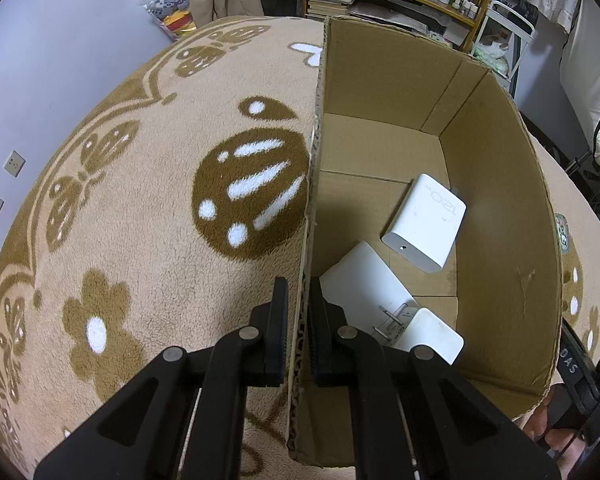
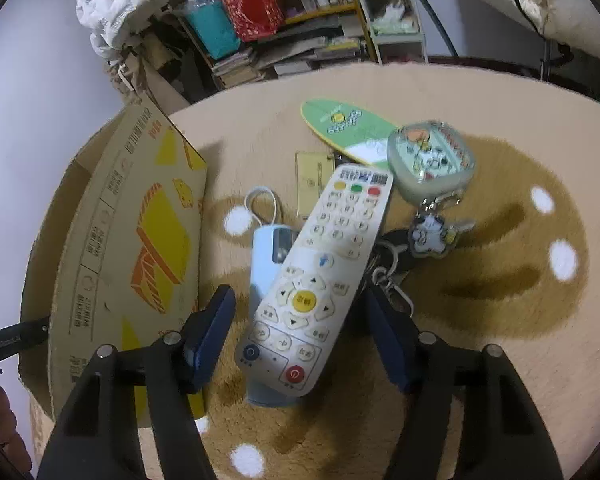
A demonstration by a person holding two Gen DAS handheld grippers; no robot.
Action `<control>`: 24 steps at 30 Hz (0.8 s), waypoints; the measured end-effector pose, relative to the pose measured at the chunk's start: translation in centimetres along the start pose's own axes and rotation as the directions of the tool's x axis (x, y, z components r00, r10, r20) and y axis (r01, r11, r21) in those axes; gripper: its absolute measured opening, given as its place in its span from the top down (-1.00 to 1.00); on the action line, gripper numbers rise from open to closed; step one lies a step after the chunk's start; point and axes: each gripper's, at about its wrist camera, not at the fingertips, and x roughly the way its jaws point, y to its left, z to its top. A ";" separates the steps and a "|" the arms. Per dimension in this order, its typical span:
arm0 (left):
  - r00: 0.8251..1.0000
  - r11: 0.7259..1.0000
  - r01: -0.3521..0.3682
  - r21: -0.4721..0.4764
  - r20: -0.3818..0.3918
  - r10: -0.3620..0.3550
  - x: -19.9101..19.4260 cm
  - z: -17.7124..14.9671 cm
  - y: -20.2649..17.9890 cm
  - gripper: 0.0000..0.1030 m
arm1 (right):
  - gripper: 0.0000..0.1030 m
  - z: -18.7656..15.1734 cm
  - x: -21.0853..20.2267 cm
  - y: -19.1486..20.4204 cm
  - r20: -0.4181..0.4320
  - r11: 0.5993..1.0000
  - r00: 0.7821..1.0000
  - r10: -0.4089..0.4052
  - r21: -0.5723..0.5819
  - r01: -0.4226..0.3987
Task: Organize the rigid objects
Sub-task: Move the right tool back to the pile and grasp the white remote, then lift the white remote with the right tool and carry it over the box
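My left gripper is shut on the left wall of an open cardboard box, one finger outside and one inside. In the box lie a white charger brick, a flat white adapter and a smaller white plug. My right gripper points down over a white remote control, which lies across a pale blue device. Its blue pads stand on either side of the remote, with a gap showing on each side. The box is to the left of them.
Beyond the remote lie a green oval card, a clear yellow card, a translucent case, a cartoon charm and a key ring. All rest on a beige and brown fleece rug. Cluttered shelves stand behind.
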 end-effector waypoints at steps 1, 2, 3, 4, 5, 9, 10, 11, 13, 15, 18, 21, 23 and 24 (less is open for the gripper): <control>1.000 1.000 0.000 0.002 0.000 0.000 0.0 0.0 0.0 0.85 | -0.27 -0.1 0.1 0.0 -0.001 1.000 1.000 -0.015 0.001 0.015; 1.000 1.000 -0.002 0.004 0.001 0.002 0.0 0.0 0.0 0.85 | -0.26 -0.1 0.2 0.2 0.001 0.999 0.999 -0.033 -0.004 0.033; 1.000 1.000 -0.002 0.005 0.000 0.002 0.0 0.0 0.0 0.85 | -0.26 -0.3 0.2 0.4 0.002 0.999 0.999 -0.048 -0.016 0.048; 1.000 1.000 -0.003 0.007 0.000 0.003 0.0 0.0 0.0 0.85 | -0.26 -0.3 0.2 0.6 -0.001 0.998 0.998 -0.060 -0.025 0.059; 1.000 1.000 -0.003 0.006 0.000 0.003 0.0 0.0 0.0 0.85 | -0.26 -0.3 0.3 0.7 -0.003 0.997 0.998 -0.070 -0.033 0.070; 1.000 1.000 -0.003 0.007 0.001 0.003 0.0 0.0 0.0 0.85 | -0.04 -0.3 -0.1 0.5 -0.008 0.998 0.998 -0.065 -0.010 0.065; 1.000 1.000 -0.004 0.007 0.001 0.004 0.0 0.0 0.0 0.85 | -0.02 -0.3 -0.2 0.3 -0.016 0.999 0.998 -0.054 0.002 0.054; 1.000 1.000 -0.003 0.006 0.000 0.003 0.0 0.0 0.0 0.85 | 0.02 -0.2 -0.3 0.2 -0.024 0.999 0.999 -0.048 0.012 0.048; 1.000 1.000 -0.002 0.005 0.000 0.002 -0.1 0.0 0.0 0.85 | 0.07 0.0 -0.5 -0.2 -0.040 0.999 0.999 -0.034 0.029 0.035; 1.000 1.000 -0.001 0.004 -0.001 0.001 -0.1 0.0 0.0 0.84 | 0.13 0.1 -0.5 -0.6 -0.062 0.999 0.997 -0.036 0.026 0.037; 1.000 1.000 -0.001 0.003 -0.001 0.001 -0.1 0.0 0.0 0.84 | 0.17 0.5 -0.4 -0.9 -0.075 0.999 0.996 -0.049 0.006 0.049; 1.000 1.000 0.000 0.003 -0.001 0.000 -0.1 0.0 0.0 0.83 | 0.18 0.6 -0.3 -1.1 -0.084 0.999 0.996 -0.042 0.011 0.043; 1.000 1.000 0.000 0.003 -0.001 0.000 -0.1 0.0 0.0 0.83 | 0.19 0.6 -0.3 -1.1 -0.095 0.999 0.995 -0.042 0.008 0.043; 1.000 1.000 0.000 0.003 -0.001 0.000 -0.1 0.0 0.1 0.83 | 0.19 0.7 -0.3 -1.2 -0.100 0.999 0.994 -0.035 0.015 0.036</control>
